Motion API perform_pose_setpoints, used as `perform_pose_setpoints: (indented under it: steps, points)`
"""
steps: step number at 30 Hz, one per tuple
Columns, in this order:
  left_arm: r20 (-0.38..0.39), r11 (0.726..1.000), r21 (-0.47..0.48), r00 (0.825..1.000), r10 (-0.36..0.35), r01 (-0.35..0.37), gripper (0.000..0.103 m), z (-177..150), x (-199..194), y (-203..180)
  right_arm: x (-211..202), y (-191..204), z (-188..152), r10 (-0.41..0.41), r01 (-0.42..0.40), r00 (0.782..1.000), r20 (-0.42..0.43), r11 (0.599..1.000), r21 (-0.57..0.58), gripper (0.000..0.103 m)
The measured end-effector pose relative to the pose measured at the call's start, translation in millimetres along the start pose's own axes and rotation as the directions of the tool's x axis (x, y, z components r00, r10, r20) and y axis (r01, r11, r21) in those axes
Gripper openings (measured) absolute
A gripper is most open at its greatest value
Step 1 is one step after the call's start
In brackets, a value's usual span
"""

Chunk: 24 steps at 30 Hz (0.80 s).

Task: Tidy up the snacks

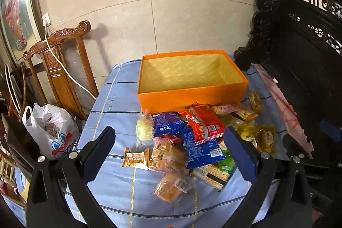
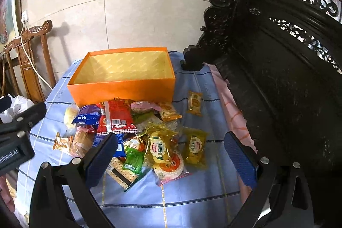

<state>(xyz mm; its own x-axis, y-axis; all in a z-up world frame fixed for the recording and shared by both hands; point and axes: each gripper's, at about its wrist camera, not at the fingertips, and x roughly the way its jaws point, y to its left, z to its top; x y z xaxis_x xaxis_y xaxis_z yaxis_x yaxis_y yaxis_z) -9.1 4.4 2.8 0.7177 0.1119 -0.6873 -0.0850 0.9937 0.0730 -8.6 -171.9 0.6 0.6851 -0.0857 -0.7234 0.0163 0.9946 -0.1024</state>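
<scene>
An open orange box (image 1: 190, 95) (image 2: 124, 89) with nothing in it stands at the far side of a blue cloth-covered table (image 1: 115, 191). In front of it lies a pile of several snack packets: a red packet (image 1: 206, 122) (image 2: 117, 115), blue packets (image 1: 166, 123), yellow packets (image 2: 195, 147), a green one (image 2: 133, 160) and a small orange bar (image 1: 134, 158). One yellow packet (image 2: 194, 103) lies apart at the right. My left gripper (image 1: 170, 151) hovers open over the pile. My right gripper (image 2: 168, 155) is open above the yellow packets, holding nothing.
A carved wooden chair (image 1: 57, 61) with a white cable stands left of the table, and a white plastic bag (image 1: 51, 129) sits below it. Dark carved furniture (image 2: 277, 78) borders the table's right edge. A tiled wall rises behind the box.
</scene>
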Motion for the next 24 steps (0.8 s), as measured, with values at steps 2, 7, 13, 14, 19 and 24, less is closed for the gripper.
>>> perform_pose_setpoints:
  steps: [2,7,13,14,19,24]
  points:
    - [0.003,1.000,-0.004,1.000,0.005,-0.005,0.099,0.8,-0.1,1.8,0.3,-1.5,0.9,0.000,0.000,1.000,0.000,1.000,0.007,0.100]
    - [0.005,1.000,-0.008,1.000,0.014,-0.014,0.099,1.7,0.2,3.8,0.4,-0.2,2.1,0.004,-0.004,1.000,-0.002,1.000,0.002,0.100]
    - [0.007,1.000,-0.006,1.000,0.015,-0.015,0.099,2.2,-0.4,4.8,0.2,3.2,4.0,0.009,-0.009,1.000,-0.003,1.000,-0.009,0.100]
    - [0.006,1.000,-0.005,1.000,0.017,-0.017,0.099,2.1,-0.2,5.0,0.2,3.1,4.3,0.010,-0.010,1.000,-0.003,1.000,-0.009,0.100]
    - [0.006,1.000,-0.003,1.000,0.019,-0.019,0.099,2.6,0.1,6.0,0.2,2.4,5.4,-0.003,0.003,1.000,0.000,1.000,-0.008,0.100]
    - [0.024,0.999,0.010,0.999,0.046,-0.047,0.099,2.7,-1.2,5.2,-1.0,-0.3,5.1,0.018,-0.018,1.000,0.008,1.000,0.001,0.100]
